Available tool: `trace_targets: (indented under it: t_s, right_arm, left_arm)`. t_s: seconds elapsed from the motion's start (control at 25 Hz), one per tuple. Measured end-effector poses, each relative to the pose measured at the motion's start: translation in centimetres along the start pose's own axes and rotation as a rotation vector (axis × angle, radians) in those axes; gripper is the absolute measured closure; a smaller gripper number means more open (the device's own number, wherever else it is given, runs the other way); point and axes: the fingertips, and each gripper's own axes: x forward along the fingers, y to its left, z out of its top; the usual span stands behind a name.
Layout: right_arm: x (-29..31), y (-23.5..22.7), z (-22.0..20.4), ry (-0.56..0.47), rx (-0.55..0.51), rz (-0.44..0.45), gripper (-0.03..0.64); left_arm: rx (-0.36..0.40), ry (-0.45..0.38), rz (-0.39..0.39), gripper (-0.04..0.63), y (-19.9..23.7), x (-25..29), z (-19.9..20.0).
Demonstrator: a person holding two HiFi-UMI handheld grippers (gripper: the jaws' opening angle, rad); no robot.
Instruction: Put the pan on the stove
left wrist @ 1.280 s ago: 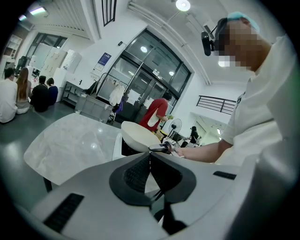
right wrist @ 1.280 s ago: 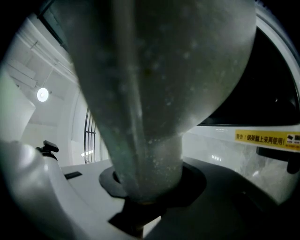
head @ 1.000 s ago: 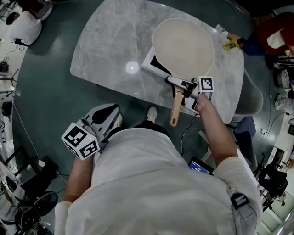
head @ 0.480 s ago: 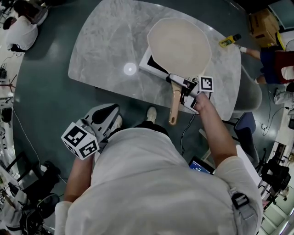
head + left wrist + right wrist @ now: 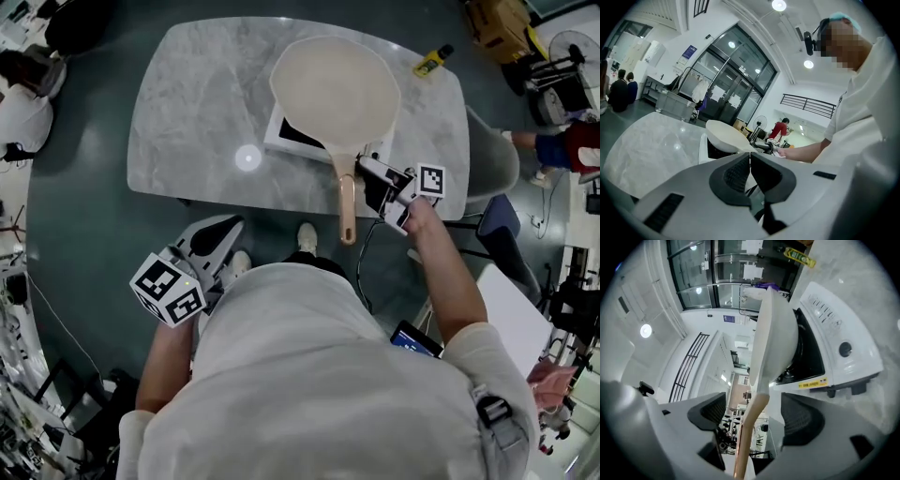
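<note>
A cream pan [image 5: 333, 89] sits on the white and black stove [image 5: 281, 139] on the marble table [image 5: 187, 103]. Its wooden handle [image 5: 347, 206] sticks out over the near table edge. My right gripper [image 5: 384, 183] is just right of the handle's root, and its jaws are opening. In the right gripper view the handle [image 5: 750, 427] runs between the pads, clear of both, with the pan [image 5: 776, 333] and stove [image 5: 834, 352] beyond. My left gripper [image 5: 202, 248] hangs low by my body, off the table, shut with nothing in it [image 5: 750, 168].
A yellow object [image 5: 431, 62] lies at the table's far right edge. A grey chair [image 5: 492, 164] stands to the right of the table. A cable [image 5: 361, 272] hangs below the near edge. People stand in the background.
The right gripper has let go of the pan handle, and its jaws have spread. It now sits slightly to the right of the handle. The left gripper has stayed put.
</note>
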Motion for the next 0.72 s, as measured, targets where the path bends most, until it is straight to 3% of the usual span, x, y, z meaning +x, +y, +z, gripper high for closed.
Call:
trace_targets:
  t_s: [0.16,0.24,0.32,0.4,0.52,0.72]
  right_arm:
    - [-4.7,0.7,-1.0,-0.139,-0.062,-0.069,0.282]
    - [-7.1,1.5,-2.1,-0.207,-0.157,-0.140,0.323]
    - [-9.1,2.8,-4.0,-0.261,-0.275,-0.243,0.382]
    - [-10.9,4.0,-6.5,-0.318,-0.378,-0.353,0.486]
    - [-12.3,5.9,-11.5,-0.395,-0.475,-0.450,0.612]
    - [-11.4,7.1,-21.2,-0.361,-0.527,-0.548,0.612]
  left_arm:
    - [0.044,0.012,-0.091,0.575,-0.5,0.1,0.0]
    - [0.059,0.032,-0.145,0.575,-0.9,0.2,0.0]
    - [0.077,0.053,-0.200,0.575,-1.4,0.1,-0.2]
    - [0.092,0.076,-0.249,0.575,-1.9,-0.2,-0.8]
    - [0.096,0.123,-0.319,0.575,-2.8,-0.7,-2.5]
    - [0.106,0.183,-0.399,0.575,-4.9,-1.5,-5.2]
